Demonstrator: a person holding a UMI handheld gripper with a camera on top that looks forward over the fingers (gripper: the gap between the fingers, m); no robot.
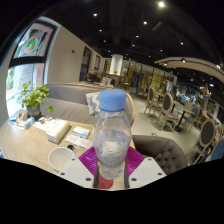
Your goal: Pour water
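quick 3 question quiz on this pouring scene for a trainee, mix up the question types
1. True or false: the cap is already off the water bottle.
2. What sits on the table just left of the bottle, beside the gripper?
A. a white cup
B. a red kettle
C. a frying pan
3. Fill in: the bottle stands between the two pink pads, held by the ______.

Key
1. False: the blue cap is on the bottle.
2. A: the white cup is there, with a potted plant farther back on the table.
3. jaws: they press on the bottle from both sides.
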